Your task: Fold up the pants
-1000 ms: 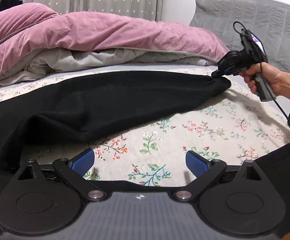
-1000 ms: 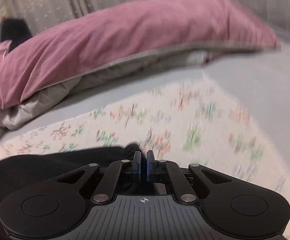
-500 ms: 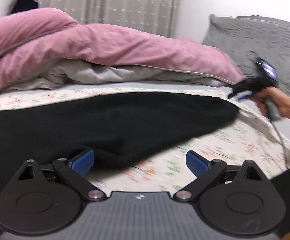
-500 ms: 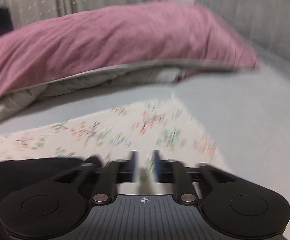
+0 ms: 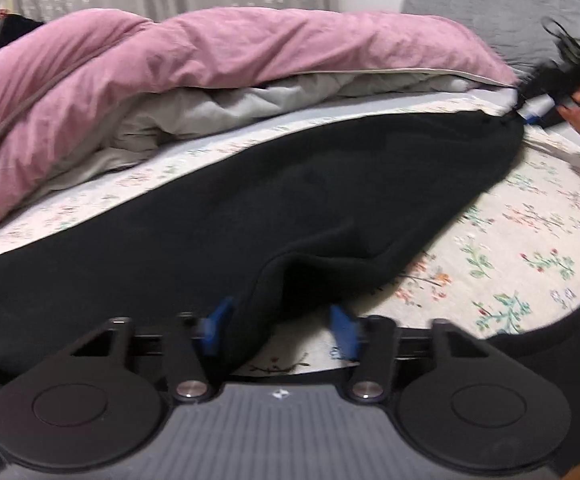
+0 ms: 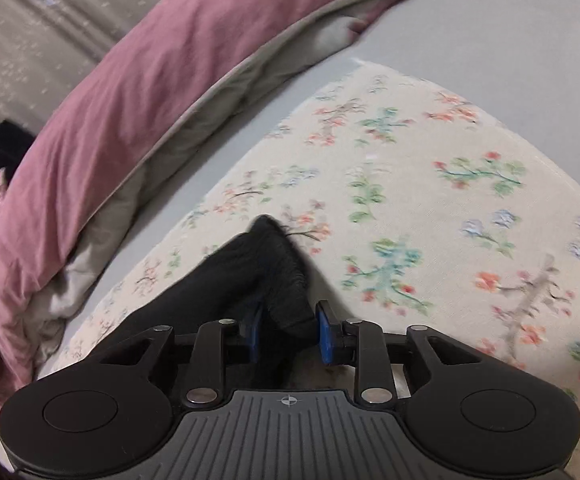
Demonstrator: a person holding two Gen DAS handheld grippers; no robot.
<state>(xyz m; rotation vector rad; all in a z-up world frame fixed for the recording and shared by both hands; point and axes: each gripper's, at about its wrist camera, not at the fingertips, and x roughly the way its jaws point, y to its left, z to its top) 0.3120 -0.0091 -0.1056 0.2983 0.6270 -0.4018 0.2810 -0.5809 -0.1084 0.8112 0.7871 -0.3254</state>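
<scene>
My left gripper: jaws closing, a raised fold of the black pants between the pads w/ a gap on the right side. Pants lie flat across the floral sheet. Right gripper: jaws closing round the pants' ribbed end, not yet pinched.

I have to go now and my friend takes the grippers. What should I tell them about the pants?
Left gripper: jaws closing around the near edge of the black pants; the cloth sits between the pads, not yet pinched.
Right gripper: jaws closing on the bunched far end of the pants, cloth between the pads, a gap still showing on one side.
Pants: laid out long across the flowery sheet, in front of the pink duvet.
Done: pants spread out, both grippers at the cloth.
Left: finish both grips, lift, fold the pants over, and smooth them.
</scene>
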